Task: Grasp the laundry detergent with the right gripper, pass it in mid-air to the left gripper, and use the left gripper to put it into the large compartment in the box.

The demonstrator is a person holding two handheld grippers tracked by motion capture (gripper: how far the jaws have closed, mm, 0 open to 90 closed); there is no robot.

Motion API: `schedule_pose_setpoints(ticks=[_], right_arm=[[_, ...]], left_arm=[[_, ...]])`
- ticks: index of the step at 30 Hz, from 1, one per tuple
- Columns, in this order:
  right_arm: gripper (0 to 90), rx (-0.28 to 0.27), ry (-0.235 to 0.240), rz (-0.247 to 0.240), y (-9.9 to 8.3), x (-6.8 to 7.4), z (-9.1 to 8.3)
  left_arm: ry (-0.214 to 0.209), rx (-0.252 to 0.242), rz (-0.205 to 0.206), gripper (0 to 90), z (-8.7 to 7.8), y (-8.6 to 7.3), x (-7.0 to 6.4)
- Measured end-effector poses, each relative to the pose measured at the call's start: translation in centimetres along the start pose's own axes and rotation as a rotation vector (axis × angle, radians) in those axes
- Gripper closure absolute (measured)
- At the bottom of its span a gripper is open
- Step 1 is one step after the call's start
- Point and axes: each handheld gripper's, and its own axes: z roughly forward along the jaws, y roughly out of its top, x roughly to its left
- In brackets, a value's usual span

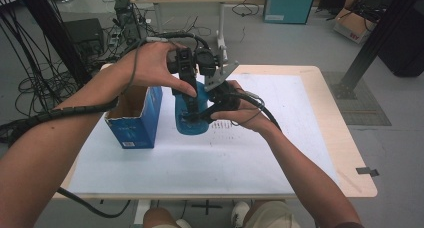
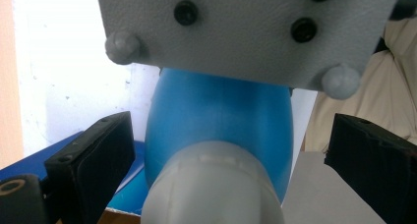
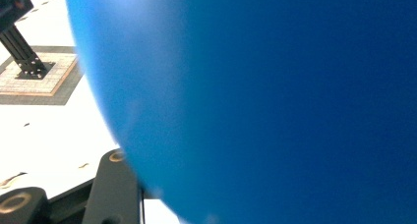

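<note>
A blue bottle (image 1: 192, 122) stands near the middle of the white sheet, right of an open blue carton (image 1: 134, 119). My right gripper (image 1: 209, 109) comes in from the right and is shut on the bottle's body, whose blue side (image 3: 270, 106) presses against one black jaw in the right gripper view. My left gripper (image 1: 188, 104) reaches down from above. In the left gripper view its jaws stand wide on either side of the bottle (image 2: 221, 116) and its white cap (image 2: 211, 184), touching neither. The right gripper's grey plate (image 2: 246, 27) hangs close above.
The white sheet (image 1: 280, 138) covers most of the light wooden table (image 1: 350, 153). The carton sits close to the table's left edge. Cables, a dark frame post and boxes lie on the floor beyond the table.
</note>
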Motion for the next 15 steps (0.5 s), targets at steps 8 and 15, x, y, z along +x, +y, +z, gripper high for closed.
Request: schedule_pose_setpoints(ticks=[8, 15], right_arm=[[43.5, -0.003, -0.002, 0.025, -0.06, 0.12, 0.02], [43.4, -0.007, -0.009, 0.005, -0.04, -0.03, -0.04]], left_arm=[[0.008, -0.004, -0.005, 4.8, 0.18, -0.14, 0.02], [0.011, 0.012, -0.002, 4.7, 0.19, -0.03, 0.11]])
